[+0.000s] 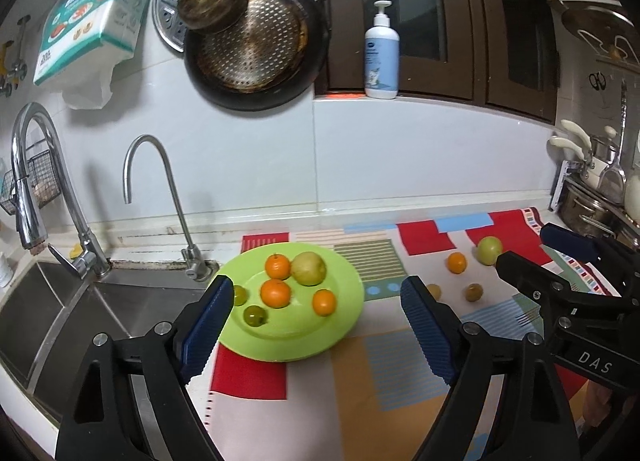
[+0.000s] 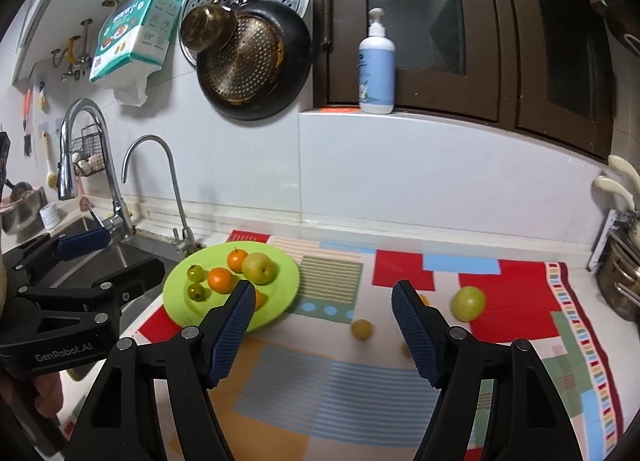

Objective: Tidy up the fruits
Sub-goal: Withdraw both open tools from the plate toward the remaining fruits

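On green plate point(image 1: 344, 301), six fruits point(image 1: 276, 293)

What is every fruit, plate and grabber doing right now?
Round lime-green plate: flat on the mat, holding six fruits.
Three oranges: on the plate.
Yellow-green pear: on the plate.
Green apple: loose on the patterned mat.
Small orange: loose on the mat.
Left gripper: open, empty.
Right gripper: open, empty.

Lime-green plate point(image 1: 344, 293) at frame centre carries orange tangerines point(image 1: 275, 293); a patchwork mat point(image 1: 360, 373) below shows red, blue, striped blocks. Gripper pads point(image 1: 426, 327) are ribbed navy.
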Motion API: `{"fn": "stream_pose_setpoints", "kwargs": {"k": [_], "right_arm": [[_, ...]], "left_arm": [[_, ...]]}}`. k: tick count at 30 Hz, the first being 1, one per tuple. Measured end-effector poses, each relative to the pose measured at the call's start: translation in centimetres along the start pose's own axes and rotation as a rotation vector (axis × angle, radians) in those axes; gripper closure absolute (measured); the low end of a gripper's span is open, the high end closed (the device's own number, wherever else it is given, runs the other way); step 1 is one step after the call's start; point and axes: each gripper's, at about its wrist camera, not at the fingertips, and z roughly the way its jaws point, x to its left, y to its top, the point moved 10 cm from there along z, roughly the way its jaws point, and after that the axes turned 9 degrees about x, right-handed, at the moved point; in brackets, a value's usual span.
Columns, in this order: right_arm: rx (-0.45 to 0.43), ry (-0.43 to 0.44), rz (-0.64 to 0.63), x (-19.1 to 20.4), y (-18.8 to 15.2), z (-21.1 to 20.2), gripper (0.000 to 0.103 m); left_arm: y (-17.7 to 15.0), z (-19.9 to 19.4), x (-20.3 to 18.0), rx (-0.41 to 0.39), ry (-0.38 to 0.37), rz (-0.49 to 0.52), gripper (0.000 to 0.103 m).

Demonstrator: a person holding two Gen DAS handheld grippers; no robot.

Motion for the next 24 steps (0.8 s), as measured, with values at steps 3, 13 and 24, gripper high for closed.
{"fn": "stream_pose_setpoints", "kwargs": {"k": [3, 13, 24], "right_arm": [[-0.008, -0.009, 0.001, -1.2, -0.1, -0.7, 0.032], [-0.012, -0.020, 0.008, -4.7, -0.6, -1.7, 0.032], [0.016, -0.013, -0.006, -7.3, -1.5, -0.4, 0.032]], "left_arm": [[0.1, -0.2, -1.4, -0.006, -0.009, 0.005, 0.017], [0.7, -0.1, -5.3, -0.026, -0.044, 0.029, 0.017], [1.0, 2.1, -8.5, -0.012, -0.074, 0.072, 0.017]]}}
